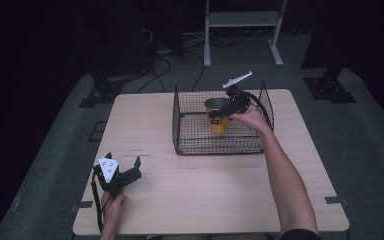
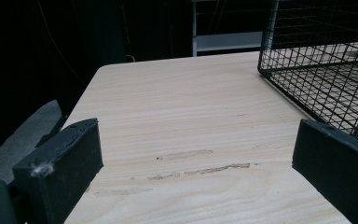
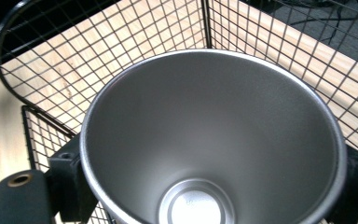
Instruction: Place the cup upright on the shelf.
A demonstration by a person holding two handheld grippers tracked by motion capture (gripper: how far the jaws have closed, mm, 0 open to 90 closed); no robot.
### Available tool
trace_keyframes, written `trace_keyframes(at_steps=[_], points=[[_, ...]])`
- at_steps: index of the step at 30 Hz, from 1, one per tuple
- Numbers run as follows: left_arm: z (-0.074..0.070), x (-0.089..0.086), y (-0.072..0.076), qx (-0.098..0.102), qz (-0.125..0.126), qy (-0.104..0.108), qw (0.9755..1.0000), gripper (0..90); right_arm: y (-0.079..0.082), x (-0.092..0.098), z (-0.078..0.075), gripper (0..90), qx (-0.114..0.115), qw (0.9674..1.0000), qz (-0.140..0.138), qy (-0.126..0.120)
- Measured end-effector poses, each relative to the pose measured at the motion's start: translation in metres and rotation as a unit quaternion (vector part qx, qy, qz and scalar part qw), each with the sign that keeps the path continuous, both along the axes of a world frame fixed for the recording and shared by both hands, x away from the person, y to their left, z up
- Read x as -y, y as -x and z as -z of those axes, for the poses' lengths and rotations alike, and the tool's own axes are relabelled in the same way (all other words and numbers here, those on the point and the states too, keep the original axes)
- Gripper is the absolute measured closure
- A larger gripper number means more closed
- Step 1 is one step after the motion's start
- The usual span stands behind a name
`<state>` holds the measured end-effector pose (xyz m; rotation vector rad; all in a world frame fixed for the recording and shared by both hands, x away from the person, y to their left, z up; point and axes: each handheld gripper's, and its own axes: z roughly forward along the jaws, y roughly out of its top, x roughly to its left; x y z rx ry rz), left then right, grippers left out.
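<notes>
Fingers (image 3: 70, 186) clamp yellow cup (image 1: 218, 116), upright, mouth up, seemingly inside basket (image 1: 190, 145).

Your left gripper (image 1: 124, 167) rests low near you, its 2 jaws spread wide; your right gripper (image 1: 219, 113) reaches forward, arm extended, jaws clamped

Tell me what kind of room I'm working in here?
Probably a lab or recording workspace, not a home: a bare wooden table on grey carpet, cables trailing across the floor, a metal equipment stand behind, and dark surroundings around the wire basket.
</notes>
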<state>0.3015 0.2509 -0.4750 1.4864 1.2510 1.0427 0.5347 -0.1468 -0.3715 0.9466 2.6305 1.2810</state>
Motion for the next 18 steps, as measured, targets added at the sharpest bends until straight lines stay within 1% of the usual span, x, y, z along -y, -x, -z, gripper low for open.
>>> trace_keyframes(at_steps=[9, 13, 15, 18], points=[[0.0, 0.0, 0.0, 0.0, 0.0, 0.001, 1.0, 0.8, -0.005, -0.001, 0.007, 12.1, 0.001, 0.9998, 0.011, 0.015], [0.0, 0.0, 0.0, 0.0, 0.0, 0.001, 1.0, 0.8, -0.007, -0.002, 0.011, 11.5, -0.004, 0.9997, 0.011, 0.022], [0.0, 0.0, 0.0, 0.0, 0.0, 0.001, 1.0, 0.8, -0.008, -0.004, 0.014, 11.2, -0.008, 0.9994, 0.016, 0.031], [0.0, 0.0, 0.0, 0.0, 0.001, 0.0, 1.0, 0.8, -0.01, -0.005, 0.017, 10.9, -0.012, 0.9991, 0.019, 0.035]])
